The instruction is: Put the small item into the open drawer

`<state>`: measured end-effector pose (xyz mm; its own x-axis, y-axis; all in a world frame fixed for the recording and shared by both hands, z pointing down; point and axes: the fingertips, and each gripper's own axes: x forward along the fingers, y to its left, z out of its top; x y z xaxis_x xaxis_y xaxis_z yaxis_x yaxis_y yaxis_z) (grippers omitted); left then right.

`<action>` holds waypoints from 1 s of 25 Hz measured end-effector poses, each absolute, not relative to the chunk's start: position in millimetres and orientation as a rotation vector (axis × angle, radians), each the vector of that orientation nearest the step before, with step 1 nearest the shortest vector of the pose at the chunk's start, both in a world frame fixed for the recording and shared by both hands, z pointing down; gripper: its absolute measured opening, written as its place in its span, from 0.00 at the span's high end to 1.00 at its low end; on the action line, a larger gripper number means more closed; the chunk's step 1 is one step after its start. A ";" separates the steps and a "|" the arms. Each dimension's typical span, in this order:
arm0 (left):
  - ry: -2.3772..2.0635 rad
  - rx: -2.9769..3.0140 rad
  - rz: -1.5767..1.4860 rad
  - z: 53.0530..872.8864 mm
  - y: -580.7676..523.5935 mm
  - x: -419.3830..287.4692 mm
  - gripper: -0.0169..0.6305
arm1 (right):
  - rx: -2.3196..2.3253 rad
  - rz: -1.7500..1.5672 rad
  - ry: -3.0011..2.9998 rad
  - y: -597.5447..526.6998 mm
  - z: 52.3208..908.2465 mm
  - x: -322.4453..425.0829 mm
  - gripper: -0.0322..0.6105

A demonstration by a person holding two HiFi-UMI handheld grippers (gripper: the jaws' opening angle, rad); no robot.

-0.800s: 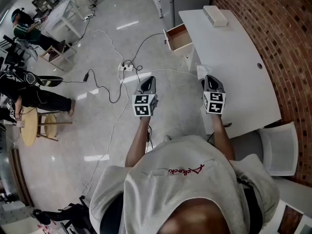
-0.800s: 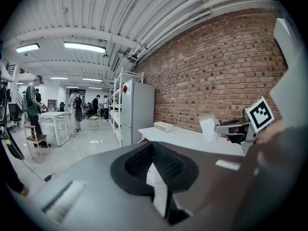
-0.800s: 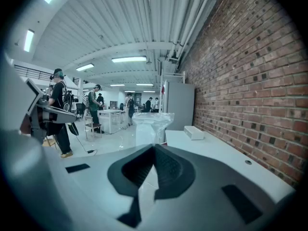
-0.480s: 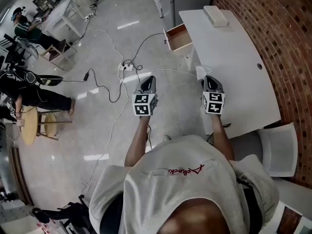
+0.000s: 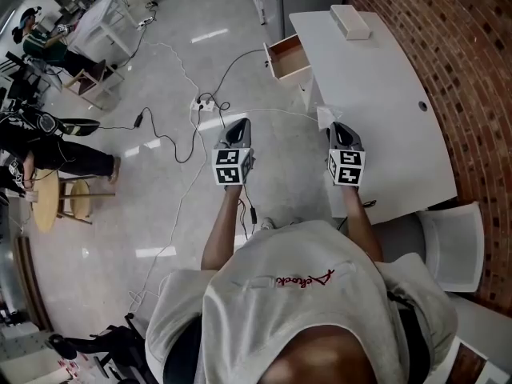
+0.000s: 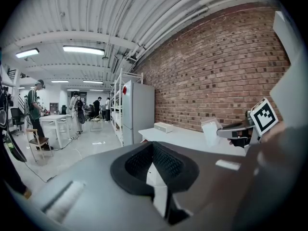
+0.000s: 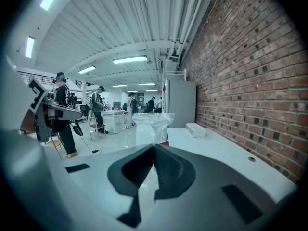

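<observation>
A small clear plastic bag (image 5: 323, 118) sticks out from the tip of my right gripper (image 5: 334, 129), which is shut on it beside the front edge of the white desk (image 5: 384, 94). In the right gripper view the bag (image 7: 153, 125) stands upright just beyond the shut jaws. The open drawer (image 5: 288, 58) juts from the desk's far left side, well ahead of both grippers, and its inside looks empty. My left gripper (image 5: 239, 128) hangs over the floor, shut with nothing in it. The left gripper view shows the right gripper (image 6: 234, 129) and its bag (image 6: 211, 131).
A white oblong box (image 5: 350, 22) lies at the desk's far end, by the brick wall (image 5: 464, 46). A white chair (image 5: 452, 245) stands at the right. Cables and a power strip (image 5: 205, 102) lie on the floor. People work at tables at the far left.
Both grippers, the desk and the drawer sit slightly higher and further left in the head view. The right gripper's hold on the bag is unchanged.
</observation>
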<state>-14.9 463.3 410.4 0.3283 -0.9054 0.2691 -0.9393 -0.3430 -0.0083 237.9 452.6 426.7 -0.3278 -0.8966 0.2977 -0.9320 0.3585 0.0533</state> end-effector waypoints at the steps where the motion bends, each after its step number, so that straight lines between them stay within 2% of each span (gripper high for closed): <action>1: -1.710 2.434 0.343 410.6 462.6 -12.4 0.96 | 1.619 0.184 -2.352 452.0 427.8 239.9 0.93; 16: -1.727 2.392 0.389 422.7 456.9 3.0 0.96 | 1.531 0.209 -2.390 436.8 442.8 242.8 0.93; 25: -1.685 2.423 0.362 431.9 400.3 8.2 0.96 | 1.546 0.209 -2.362 395.6 453.8 239.5 0.93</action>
<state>8.2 400.3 431.9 0.3330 -0.8967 0.2916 -0.9374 -0.3483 -0.0008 239.5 395.6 453.8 -0.3697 -0.8669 0.3343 -0.9122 0.4070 0.0468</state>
